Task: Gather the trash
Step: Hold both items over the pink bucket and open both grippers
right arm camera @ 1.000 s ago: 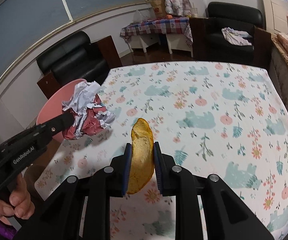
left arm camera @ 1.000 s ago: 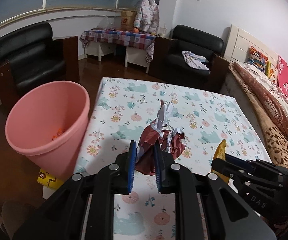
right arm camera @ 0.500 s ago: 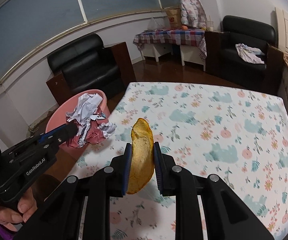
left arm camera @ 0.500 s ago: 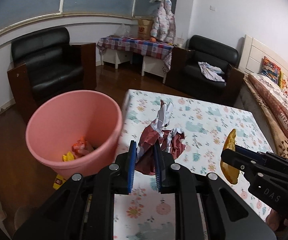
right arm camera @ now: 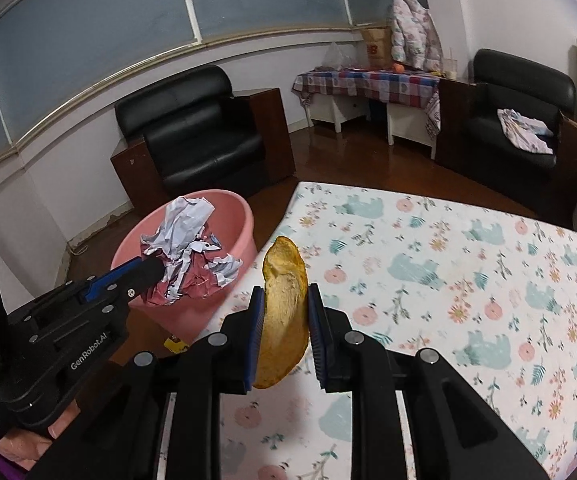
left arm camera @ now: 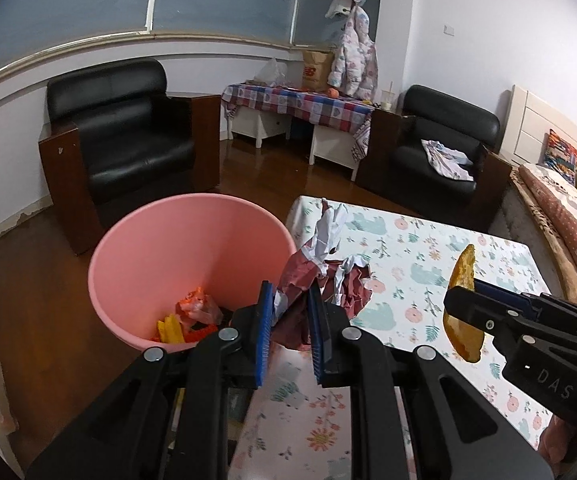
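Beside the counter: a pink bin (left arm camera: 192, 264) stands on the floor, its rim close against the counter (left arm camera: 420, 276) edge, so trash need only travel a short way sideways.
Bin contents: orange and yellow scraps (left arm camera: 186, 316) lie at the bottom; plenty of room is left.
Left hand-held gripper (left arm camera: 290, 330): clenched on a wad (left arm camera: 320, 280) of crumpled red and white paper, held in the air above the counter's near corner, just beside the bin's rim. In the right wrist view the wad (right arm camera: 186, 248) lines up with the bin's mouth, though whether it is truly over the opening cannot be told.
Right hand-held gripper (right arm camera: 286, 328): clenched on a yellow-orange peel (right arm camera: 284, 312), gripped on edge so it stands upright between the blue pads, above the counter and farther from the bin than the wad.
Why both are raised: each piece hangs clear of the flowered cloth, likely so it can pass over the bin's rim.
Judged step: carrying both pieces to the bin; the paper looks nearest to being dropped, the peel after it.
Person: part of a hand (right arm camera: 20, 446) shows under the left tool.
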### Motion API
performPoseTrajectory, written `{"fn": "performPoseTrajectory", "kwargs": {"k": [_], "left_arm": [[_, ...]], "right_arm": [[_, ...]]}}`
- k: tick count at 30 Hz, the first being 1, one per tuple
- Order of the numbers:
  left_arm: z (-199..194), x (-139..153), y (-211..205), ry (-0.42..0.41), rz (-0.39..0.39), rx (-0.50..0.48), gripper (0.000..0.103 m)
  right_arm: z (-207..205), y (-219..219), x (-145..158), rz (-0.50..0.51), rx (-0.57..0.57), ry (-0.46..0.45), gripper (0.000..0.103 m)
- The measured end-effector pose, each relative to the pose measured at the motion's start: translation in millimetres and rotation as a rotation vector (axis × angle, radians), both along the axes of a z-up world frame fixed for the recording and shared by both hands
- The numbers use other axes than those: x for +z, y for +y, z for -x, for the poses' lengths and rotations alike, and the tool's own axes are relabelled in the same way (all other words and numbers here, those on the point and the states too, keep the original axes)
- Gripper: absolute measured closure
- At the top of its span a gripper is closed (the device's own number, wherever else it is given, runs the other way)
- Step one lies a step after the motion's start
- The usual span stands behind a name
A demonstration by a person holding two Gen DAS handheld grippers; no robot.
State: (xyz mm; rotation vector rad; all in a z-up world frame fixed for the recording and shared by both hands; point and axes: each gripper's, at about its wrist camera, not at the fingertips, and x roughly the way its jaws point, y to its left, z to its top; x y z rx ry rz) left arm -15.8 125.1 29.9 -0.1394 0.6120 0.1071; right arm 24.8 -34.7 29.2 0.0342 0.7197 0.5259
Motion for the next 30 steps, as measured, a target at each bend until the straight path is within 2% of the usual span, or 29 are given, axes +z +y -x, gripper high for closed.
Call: {"fn": "performPoseTrajectory", "kwargs": {"k": [30], "left_arm": [[-12, 5, 84, -0.040, 0.039, 0.177, 0.086]], "right_arm": [[-28, 93, 16, 0.008, 0.139, -0.076, 0.082]]}}
